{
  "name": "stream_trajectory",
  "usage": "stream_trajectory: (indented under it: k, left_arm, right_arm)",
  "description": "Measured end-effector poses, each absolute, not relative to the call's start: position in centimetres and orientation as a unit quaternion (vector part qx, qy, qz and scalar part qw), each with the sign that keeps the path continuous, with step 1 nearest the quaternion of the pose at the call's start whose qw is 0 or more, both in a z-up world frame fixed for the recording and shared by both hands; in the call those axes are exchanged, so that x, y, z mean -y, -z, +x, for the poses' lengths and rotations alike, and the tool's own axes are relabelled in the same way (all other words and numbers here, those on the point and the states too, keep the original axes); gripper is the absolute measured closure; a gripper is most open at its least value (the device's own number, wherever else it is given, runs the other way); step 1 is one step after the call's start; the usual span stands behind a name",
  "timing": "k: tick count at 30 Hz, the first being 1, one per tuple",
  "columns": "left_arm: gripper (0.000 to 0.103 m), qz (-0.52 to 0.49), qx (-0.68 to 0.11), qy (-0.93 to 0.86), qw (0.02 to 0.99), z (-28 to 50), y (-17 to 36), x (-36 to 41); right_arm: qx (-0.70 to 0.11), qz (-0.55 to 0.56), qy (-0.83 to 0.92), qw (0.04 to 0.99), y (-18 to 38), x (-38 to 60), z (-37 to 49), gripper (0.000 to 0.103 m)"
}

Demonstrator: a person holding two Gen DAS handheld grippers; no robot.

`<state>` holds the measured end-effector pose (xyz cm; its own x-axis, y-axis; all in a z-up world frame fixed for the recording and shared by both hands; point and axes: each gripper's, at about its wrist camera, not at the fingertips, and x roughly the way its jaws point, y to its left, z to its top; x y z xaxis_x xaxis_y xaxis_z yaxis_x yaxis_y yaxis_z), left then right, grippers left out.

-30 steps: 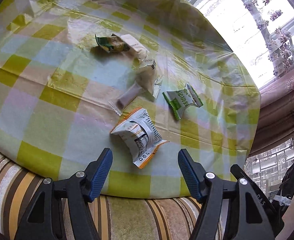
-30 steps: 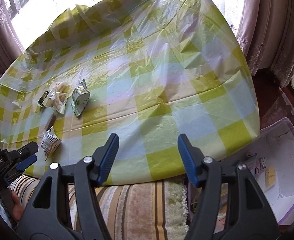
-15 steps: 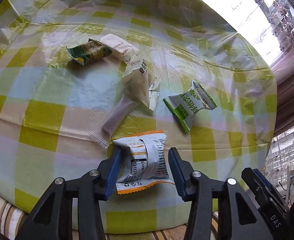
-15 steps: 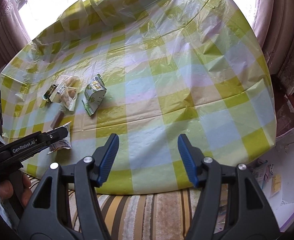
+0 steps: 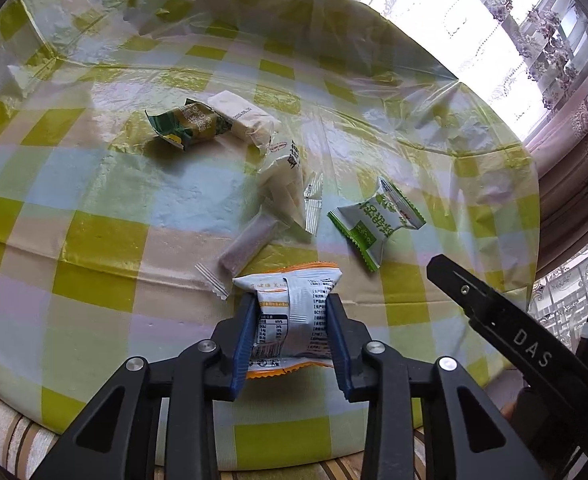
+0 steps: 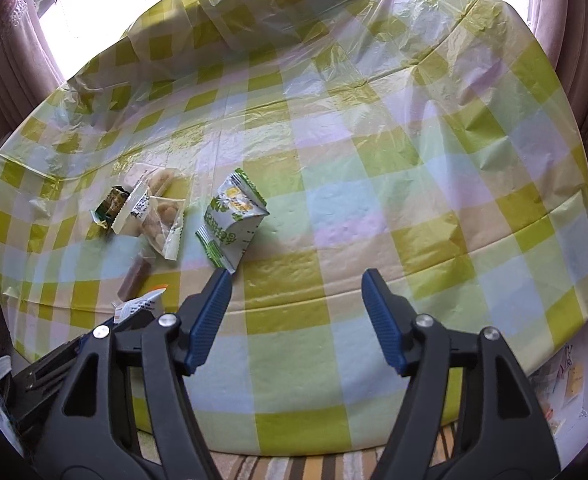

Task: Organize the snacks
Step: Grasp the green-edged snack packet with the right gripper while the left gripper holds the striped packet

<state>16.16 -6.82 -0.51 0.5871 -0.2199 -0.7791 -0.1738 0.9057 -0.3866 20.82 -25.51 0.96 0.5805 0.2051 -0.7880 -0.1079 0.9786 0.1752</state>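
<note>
- Checked plastic tablecloth (image 6: 373, 168), yellow-green, creased, covered the table.
- Striped fabric (image 6: 333, 466) showed under its near edge.
- Pink curtains (image 5: 573, 152) hung beside bright window (image 5: 433, 20).

A home: checked plastic tablecloth (image 6: 333, 160), lace curtains (image 5: 493, 12) and striped upholstery (image 6: 333, 468).

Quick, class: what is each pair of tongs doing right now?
Left tongs: closing, pads against the white and orange snack packet.
Right tongs: opening, nothing between them, above the checked tablecloth.
</note>
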Motion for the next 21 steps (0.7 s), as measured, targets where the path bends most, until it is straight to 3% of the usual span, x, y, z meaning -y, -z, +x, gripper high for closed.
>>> stream_trajectory:
  k: [19, 21]
  left_arm:
    - [0.069, -0.269, -0.395, 0.001, 0.878, 13.6, -0.3, 3.8]
    - [0.069, -0.271, -0.396, 0.001, 0.877, 13.6, -0.3, 3.8]
  right_arm:
    - [-0.456, 0.067, -0.029, 0.887, 0.7, 19.6, 27.3, 0.033]
    - [-0.465, 0.06, -0.028, 0.883, 1.1, 19.4, 27.6, 0.042]
